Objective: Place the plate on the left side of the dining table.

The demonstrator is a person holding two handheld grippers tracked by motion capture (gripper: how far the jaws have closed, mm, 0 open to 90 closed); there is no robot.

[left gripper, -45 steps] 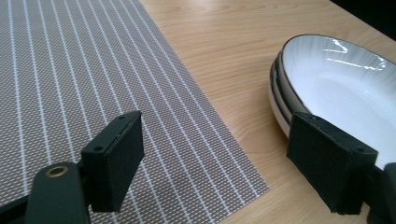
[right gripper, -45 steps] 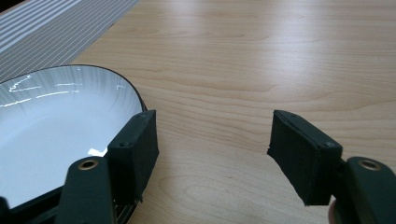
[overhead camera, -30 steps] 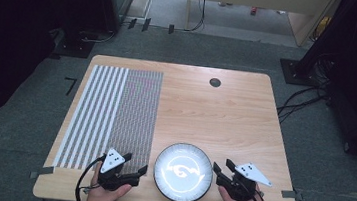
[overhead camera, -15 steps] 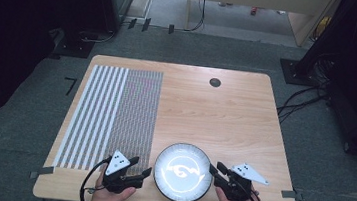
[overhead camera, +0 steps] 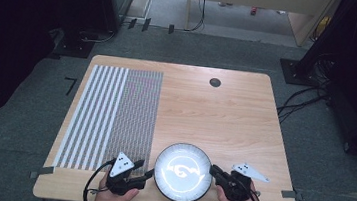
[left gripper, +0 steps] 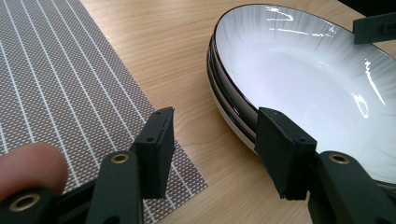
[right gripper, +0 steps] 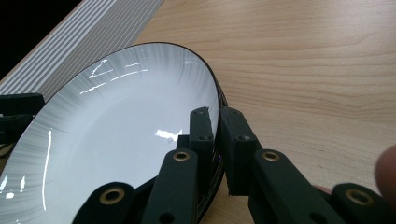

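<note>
Wooden counter point(overhead camera: 225, 110) on a grey floor, with a striped placemat point(overhead camera: 115, 109) on its left half. White bowl point(overhead camera: 182, 172) with a dark rim sits at the near edge, just right of the placemat. Right tool point(right gripper: 217, 128) has just been closing and now pinches the bowl's right rim between its jaws. Left tool point(left gripper: 212, 140) has also been closing; its jaws stand half apart at the bowl's left rim, one beside the outer wall, not yet gripping.

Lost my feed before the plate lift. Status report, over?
Right tool shut on plate rim. Left tool closing, open, one pad inside rim. Placemat beside, path clear.
</note>
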